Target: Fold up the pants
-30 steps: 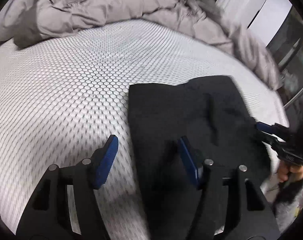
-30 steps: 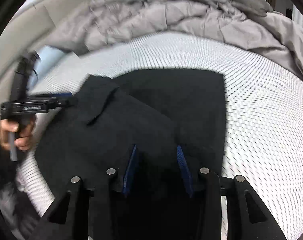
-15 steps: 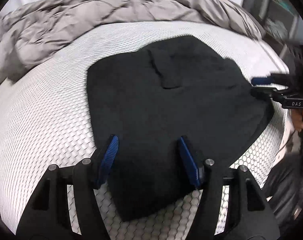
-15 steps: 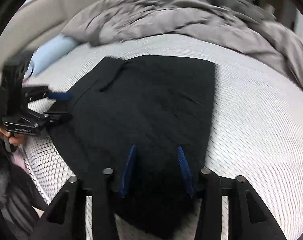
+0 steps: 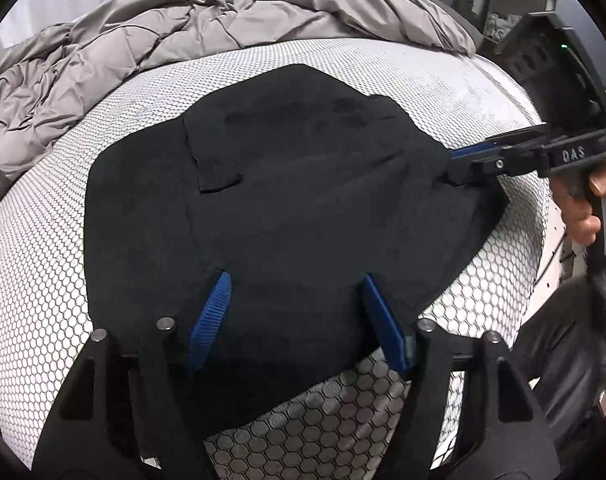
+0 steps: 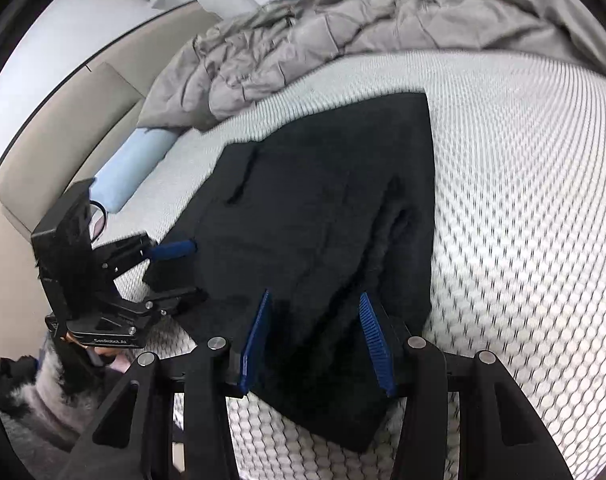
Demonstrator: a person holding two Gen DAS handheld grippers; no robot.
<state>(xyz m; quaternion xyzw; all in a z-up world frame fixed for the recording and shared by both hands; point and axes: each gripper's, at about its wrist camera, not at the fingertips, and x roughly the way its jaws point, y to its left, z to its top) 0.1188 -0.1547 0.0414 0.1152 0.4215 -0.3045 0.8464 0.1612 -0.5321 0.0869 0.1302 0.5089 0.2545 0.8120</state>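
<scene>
Pants (image 5: pixel 295 216), black soft fabric, lie folded into a compact block mid-frame on the white honeycomb-mesh mattress (image 5: pixel 43 264); little seems left. Left gripper (image 5: pixel 295 312) and right gripper (image 6: pixel 315 340) both spread wide, empty.

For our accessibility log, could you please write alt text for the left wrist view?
Black pants lie folded on a honeycomb-patterned mattress, between the open fingers of the left hand-held gripper. The right hand-held gripper reaches their right edge; a rumpled grey duvet lies behind.
</scene>
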